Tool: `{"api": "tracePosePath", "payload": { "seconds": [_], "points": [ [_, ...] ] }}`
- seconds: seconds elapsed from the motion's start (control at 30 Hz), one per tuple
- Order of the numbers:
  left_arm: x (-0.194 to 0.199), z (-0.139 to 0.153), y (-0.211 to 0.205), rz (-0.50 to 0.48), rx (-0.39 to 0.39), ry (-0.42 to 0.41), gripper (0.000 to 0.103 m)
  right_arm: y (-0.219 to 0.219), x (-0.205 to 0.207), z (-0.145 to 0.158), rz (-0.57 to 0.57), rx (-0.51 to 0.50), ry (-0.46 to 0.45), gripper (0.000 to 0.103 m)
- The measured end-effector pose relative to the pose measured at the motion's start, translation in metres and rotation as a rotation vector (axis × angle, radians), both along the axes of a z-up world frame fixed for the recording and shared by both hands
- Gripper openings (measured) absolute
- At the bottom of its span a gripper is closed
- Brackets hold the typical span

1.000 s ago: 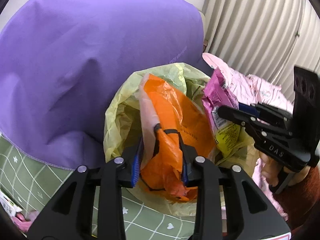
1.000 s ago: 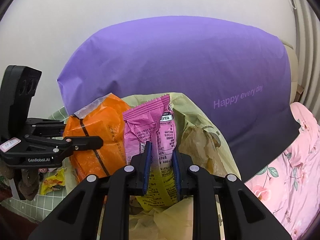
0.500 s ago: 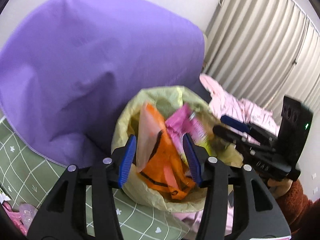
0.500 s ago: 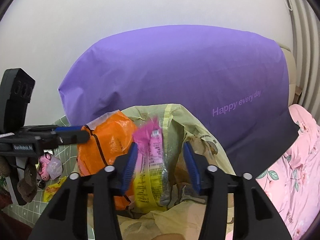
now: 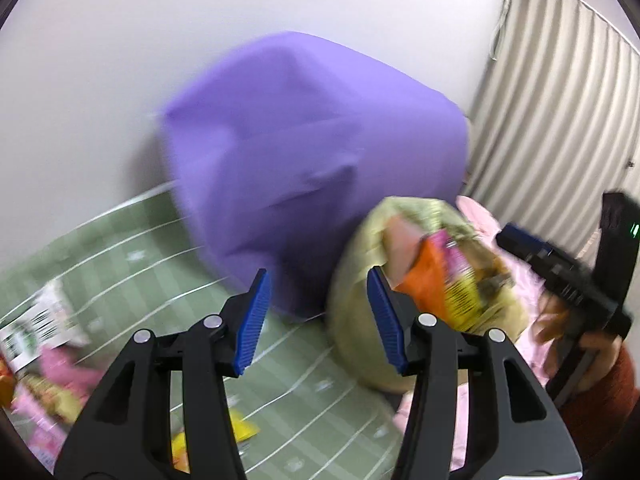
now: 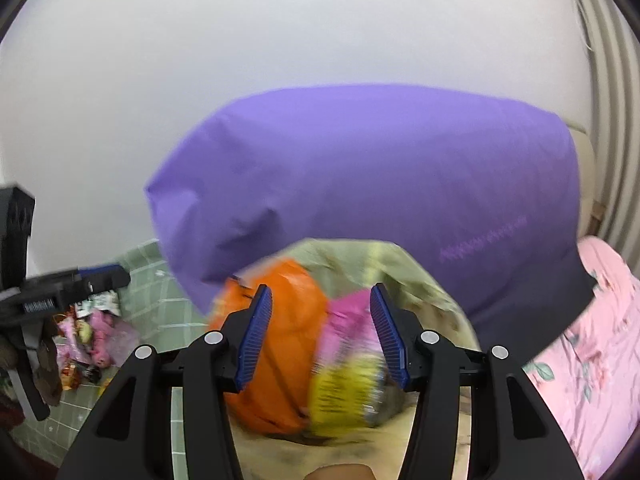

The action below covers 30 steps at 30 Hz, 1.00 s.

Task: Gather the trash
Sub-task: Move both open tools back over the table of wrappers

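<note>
A yellow-green trash bag (image 5: 360, 320) stands on the bed against a purple pillow (image 5: 304, 152). An orange wrapper (image 6: 288, 344) and a pink and yellow snack packet (image 6: 344, 376) lie in its mouth (image 6: 400, 268); both also show in the left wrist view (image 5: 424, 276) (image 5: 456, 280). My left gripper (image 5: 318, 320) is open and empty, left of the bag and above the green sheet. My right gripper (image 6: 322, 336) is open and empty, just above the two wrappers. Each gripper shows in the other's view (image 6: 100, 280) (image 5: 520, 240).
More wrappers (image 5: 44, 360) lie on the green checked sheet (image 5: 132, 248) at the left, seen also in the right wrist view (image 6: 92, 340). A yellow scrap (image 5: 240, 428) lies near me. A pink floral blanket (image 6: 592, 336) is at the right, with a curtain (image 5: 560, 112) behind.
Both grippers opened and let go of the orange wrapper and the pink packet, which now sit in the bag. Both pulled back; the left swung to the left.
</note>
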<state>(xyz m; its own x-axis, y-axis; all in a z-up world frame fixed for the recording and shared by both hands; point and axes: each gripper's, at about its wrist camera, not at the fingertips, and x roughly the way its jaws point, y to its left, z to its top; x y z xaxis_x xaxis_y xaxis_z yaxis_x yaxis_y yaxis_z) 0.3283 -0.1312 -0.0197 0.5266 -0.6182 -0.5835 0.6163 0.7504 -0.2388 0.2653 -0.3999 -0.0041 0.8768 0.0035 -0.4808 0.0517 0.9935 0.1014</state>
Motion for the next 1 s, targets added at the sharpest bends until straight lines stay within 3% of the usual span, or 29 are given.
{"api": "tracePosePath", "payload": {
  "seconds": [0.17, 0.3, 0.47, 0.63, 0.77, 1.0],
  "points": [
    [-0.014, -0.012, 0.084, 0.157, 0.036, -0.01, 0.048, 0.05, 0.011, 0.004, 0.139, 0.03, -0.023, 0.06],
    [-0.02, -0.03, 0.156, 0.329, 0.038, 0.024, 0.048, 0.087, 0.022, -0.003, 0.259, 0.071, 0.012, 0.062],
    [-0.026, -0.054, 0.236, 0.524, 0.015, 0.103, 0.048, 0.136, 0.033, -0.017, 0.346, -0.004, 0.074, 0.062],
    [-0.029, -0.068, 0.285, 0.652, 0.012, 0.116, 0.048, 0.169, 0.038, -0.035, 0.418, -0.037, 0.128, 0.062],
    [-0.021, -0.074, 0.322, 0.735, -0.097, 0.179, 0.048, 0.184, 0.034, -0.046, 0.422, -0.076, 0.132, 0.062],
    [-0.002, -0.071, 0.328, 0.778, -0.101, 0.167, 0.048, 0.202, 0.042, -0.052, 0.431, -0.096, 0.134, 0.062]
  ]
}}
